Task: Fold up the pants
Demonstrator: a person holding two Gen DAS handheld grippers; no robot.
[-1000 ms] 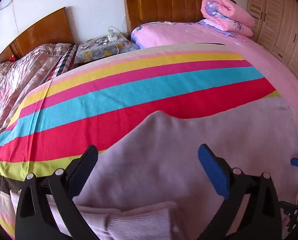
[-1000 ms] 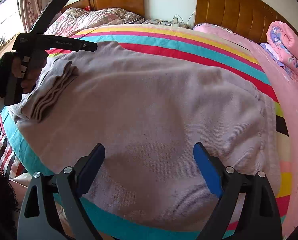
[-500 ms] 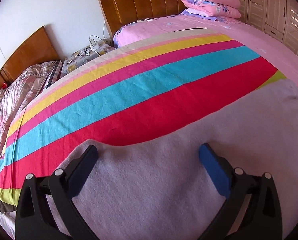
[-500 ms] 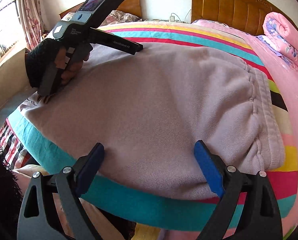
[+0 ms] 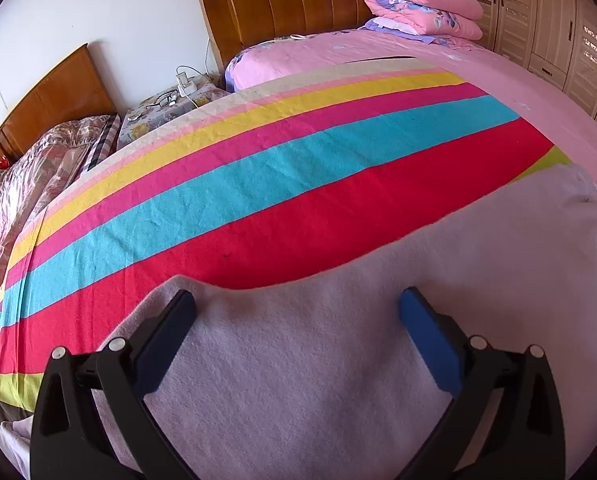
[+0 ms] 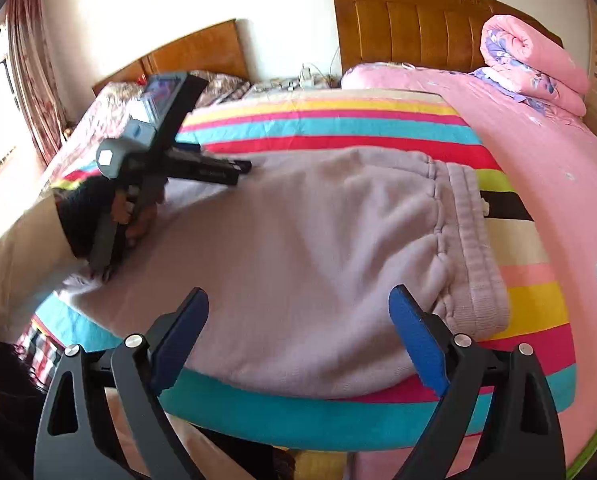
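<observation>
Pale lilac pants [image 6: 318, 248] lie folded across the striped bedspread [image 6: 338, 128], with the ribbed waistband [image 6: 474, 240] on the right. My right gripper [image 6: 298, 320] hovers open over the pants' near edge, and nothing sits between its blue pads [image 6: 414, 340]. A gloved hand [image 6: 94, 216] holds my left gripper [image 6: 234, 170] low on the pants' left end. In the left wrist view, the left gripper [image 5: 298, 316] stands open above the lilac fabric [image 5: 338, 360], close to its far edge. The pant cuffs are hidden.
A rolled pink quilt [image 6: 530, 64] rests at the head of the pink bed [image 6: 538, 160] on the right. Wooden headboards [image 5: 282, 4], a cluttered nightstand [image 5: 166, 104] and a second bed [image 5: 30, 172] lie beyond. Wardrobe doors [image 5: 558, 28] line the right wall.
My left gripper dropped down and forward onto the pants, so the stacked cuffs left its view. My right gripper drew back toward the bed's near edge and rolled slightly.
</observation>
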